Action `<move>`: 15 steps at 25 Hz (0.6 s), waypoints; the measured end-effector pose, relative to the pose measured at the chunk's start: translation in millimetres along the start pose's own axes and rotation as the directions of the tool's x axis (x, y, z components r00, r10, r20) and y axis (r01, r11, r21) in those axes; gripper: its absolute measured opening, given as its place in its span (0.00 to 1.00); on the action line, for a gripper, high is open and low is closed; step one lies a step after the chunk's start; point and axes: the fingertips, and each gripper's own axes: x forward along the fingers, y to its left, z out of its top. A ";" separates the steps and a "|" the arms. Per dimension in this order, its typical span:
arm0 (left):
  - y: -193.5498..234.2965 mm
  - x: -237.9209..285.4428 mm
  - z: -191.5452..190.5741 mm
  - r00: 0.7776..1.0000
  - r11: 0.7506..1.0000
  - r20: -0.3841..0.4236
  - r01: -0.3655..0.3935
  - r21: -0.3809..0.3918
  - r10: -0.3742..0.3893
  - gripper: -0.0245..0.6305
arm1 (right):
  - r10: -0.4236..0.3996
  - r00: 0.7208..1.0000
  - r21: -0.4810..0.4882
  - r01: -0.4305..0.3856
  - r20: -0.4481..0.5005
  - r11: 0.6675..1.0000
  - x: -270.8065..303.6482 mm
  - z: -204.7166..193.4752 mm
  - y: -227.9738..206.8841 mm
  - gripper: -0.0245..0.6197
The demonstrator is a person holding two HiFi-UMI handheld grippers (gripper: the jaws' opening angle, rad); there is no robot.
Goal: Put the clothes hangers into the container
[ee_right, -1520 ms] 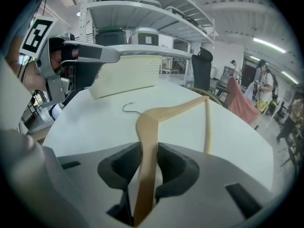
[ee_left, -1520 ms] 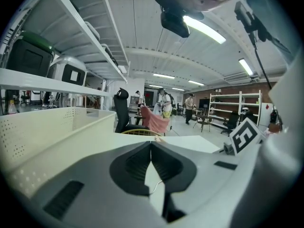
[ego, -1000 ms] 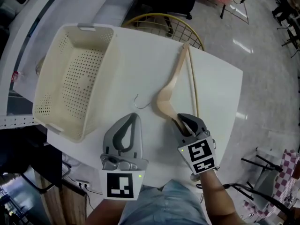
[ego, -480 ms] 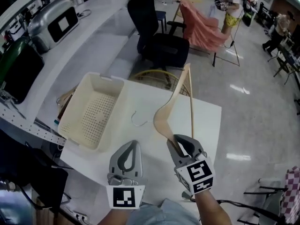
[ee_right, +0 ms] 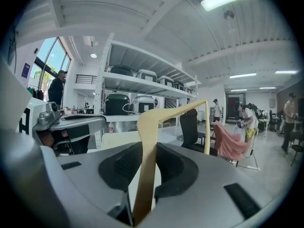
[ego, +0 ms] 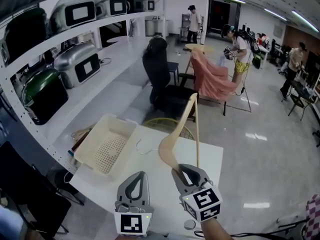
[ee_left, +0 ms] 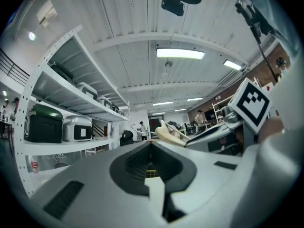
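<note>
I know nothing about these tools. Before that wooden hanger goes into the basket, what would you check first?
1. Grip: right gripper shut on the wooden hanger: ok.
2. Clearance: hanger off the white table: ok.
3. Room: basket open-topped and empty: ok.
4. Path: left gripper shut, empty, beside the right one, not between hanger and basket: ok.
5. Snagging: metal hook above the basket rim: cannot tell.

Hanger tan, perforated container cream, table white, far cloth seemingly salmon.
</note>
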 end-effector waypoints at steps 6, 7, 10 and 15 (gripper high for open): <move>-14.8 -27.6 6.9 1.000 1.000 -0.009 -0.024 0.018 0.024 0.06 | 0.032 0.999 -0.004 -0.032 -0.004 0.999 -18.1 -6.8 9.8 0.19; -15.6 -31.0 7.3 1.000 0.999 -0.014 -0.024 0.027 0.024 0.05 | 0.038 0.999 -0.001 -0.038 -0.006 0.999 -18.7 -8.1 11.9 0.19; -11.2 -39.8 8.9 0.999 0.998 -0.020 -0.032 0.050 0.033 0.05 | 0.056 0.998 0.006 -0.056 -0.009 0.998 -16.3 -10.9 21.3 0.19; 16.9 -52.5 6.2 0.997 0.997 -0.015 -0.070 0.040 0.071 0.06 | 0.089 0.996 0.007 -0.089 -0.013 0.996 2.0 -10.1 47.0 0.19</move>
